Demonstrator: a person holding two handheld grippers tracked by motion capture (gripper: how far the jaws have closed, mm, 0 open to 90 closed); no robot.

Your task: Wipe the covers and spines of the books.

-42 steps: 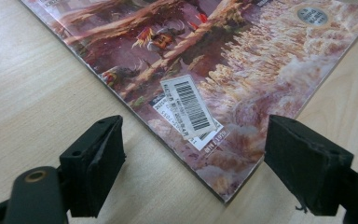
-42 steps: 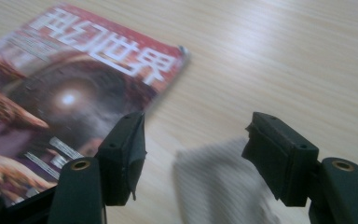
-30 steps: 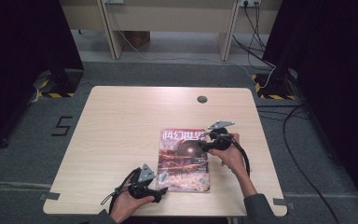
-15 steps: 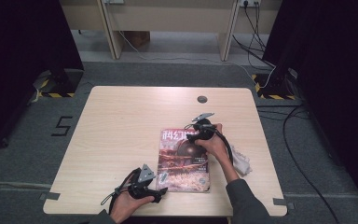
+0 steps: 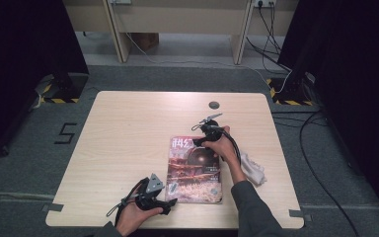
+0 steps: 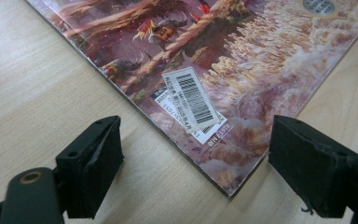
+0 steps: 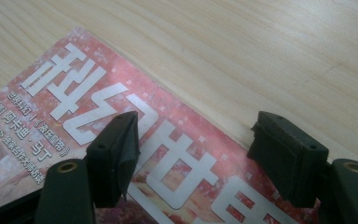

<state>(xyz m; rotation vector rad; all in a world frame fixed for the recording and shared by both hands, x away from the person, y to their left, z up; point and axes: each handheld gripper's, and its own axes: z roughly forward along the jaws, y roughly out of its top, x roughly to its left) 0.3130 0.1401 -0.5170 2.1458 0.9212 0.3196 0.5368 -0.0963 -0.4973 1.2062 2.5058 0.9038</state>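
A magazine with a reddish cover lies flat on the wooden table. In the high view my left gripper rests at its near left corner. In the left gripper view that corner, with a barcode label, sits between the spread jaws of the open left gripper. My right gripper hovers over the magazine's far edge. In the right gripper view the right gripper is open above the large white characters of the magazine, with one finger over the cover and the other past the edge.
A crumpled white cloth lies on the table right of the magazine, beside the right forearm. A round grommet sits near the table's far edge. Cables trail from both grippers. Desk legs and floor cables lie beyond the table.
The right gripper has moved left and slightly away from me, from beside the magazine's right side to its far edge, uncovering the white cloth. The left gripper has stayed put.
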